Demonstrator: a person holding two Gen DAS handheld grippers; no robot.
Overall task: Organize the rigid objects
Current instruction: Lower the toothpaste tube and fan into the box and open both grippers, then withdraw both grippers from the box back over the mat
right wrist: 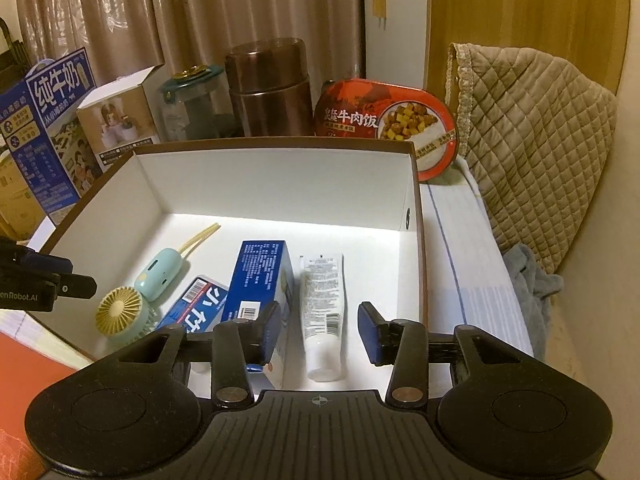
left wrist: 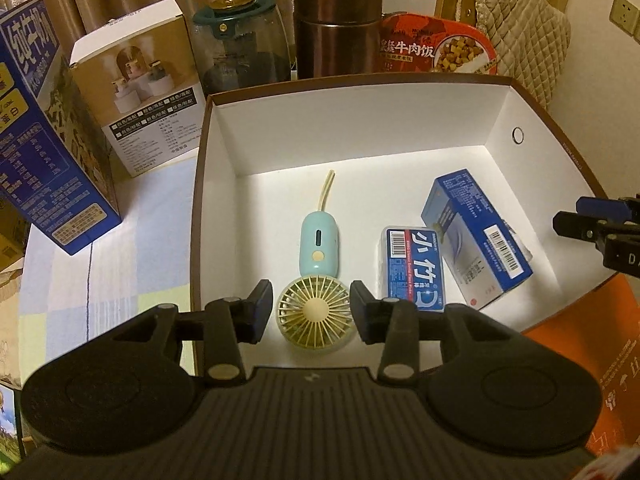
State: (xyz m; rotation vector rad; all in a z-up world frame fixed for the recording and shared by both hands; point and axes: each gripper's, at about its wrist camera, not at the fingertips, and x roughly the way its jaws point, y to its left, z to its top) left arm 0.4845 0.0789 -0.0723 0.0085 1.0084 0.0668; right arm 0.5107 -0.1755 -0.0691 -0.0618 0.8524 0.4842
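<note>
A white-lined cardboard box [left wrist: 360, 120] [right wrist: 280, 176] holds a mint handheld fan [left wrist: 318, 284] [right wrist: 132, 300], a flat blue floss box [left wrist: 416, 268] [right wrist: 196, 304], a taller blue carton [left wrist: 476, 236] [right wrist: 260, 280] and a white tube [right wrist: 322, 312]. My left gripper [left wrist: 312, 312] is open, its fingers on either side of the fan head, above it. My right gripper [right wrist: 318, 332] is open over the tube's cap end, fingers apart from it. The right gripper also shows in the left wrist view [left wrist: 600, 228].
Behind the box stand a blue milk carton [left wrist: 44, 136], a humidifier box [left wrist: 140, 92], a glass jar [left wrist: 240, 40], a copper canister [left wrist: 340, 20] and a red meal bowl [left wrist: 436, 46]. A quilted bag [right wrist: 532, 140] lies at the right. An orange sheet [left wrist: 580, 360] lies in front.
</note>
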